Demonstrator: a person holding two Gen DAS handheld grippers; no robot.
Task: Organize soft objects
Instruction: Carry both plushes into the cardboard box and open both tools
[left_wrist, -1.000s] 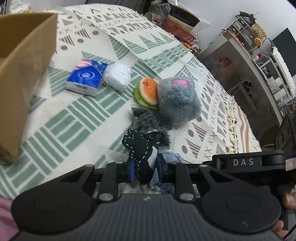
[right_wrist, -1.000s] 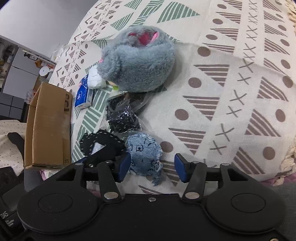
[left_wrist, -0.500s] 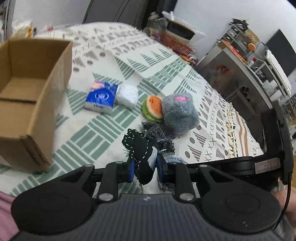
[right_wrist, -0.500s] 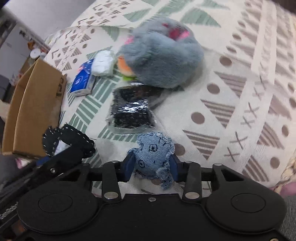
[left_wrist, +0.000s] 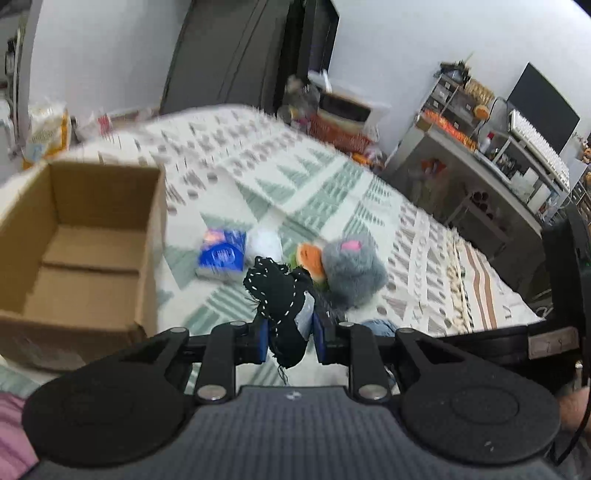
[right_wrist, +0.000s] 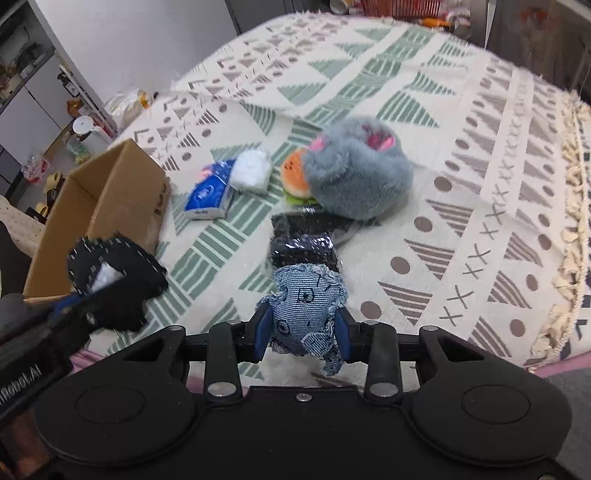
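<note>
The left gripper (left_wrist: 289, 338) is clamped on a black fabric toy with white stitching (left_wrist: 277, 295), which sits pinched between the two blue pads and sticks up and forward past the fingertips, held off the patterned blanket (left_wrist: 325, 192). From the right wrist view the same black toy (right_wrist: 110, 273) shows at the lower left, raised in the air just in front of the open cardboard box (right_wrist: 99, 206). The right gripper (right_wrist: 301, 330) is closed around a small blue denim toy (right_wrist: 306, 299), whose body fills the gap between the pads while a frayed flap hangs below the right finger. On the blanket, beyond the denim toy, lies a dark shiny plastic packet (right_wrist: 303, 243); farther on rest a grey plush toy (right_wrist: 358, 177) touching a burger-shaped toy (right_wrist: 295, 177) on its left side. A white soft bundle (right_wrist: 253, 170) and a blue tissue pack (right_wrist: 208, 195) lie side by side, touching, between the burger toy and the box. In the left wrist view the box (left_wrist: 81, 243) stands open at the left, and its inside looks bare cardboard.
</note>
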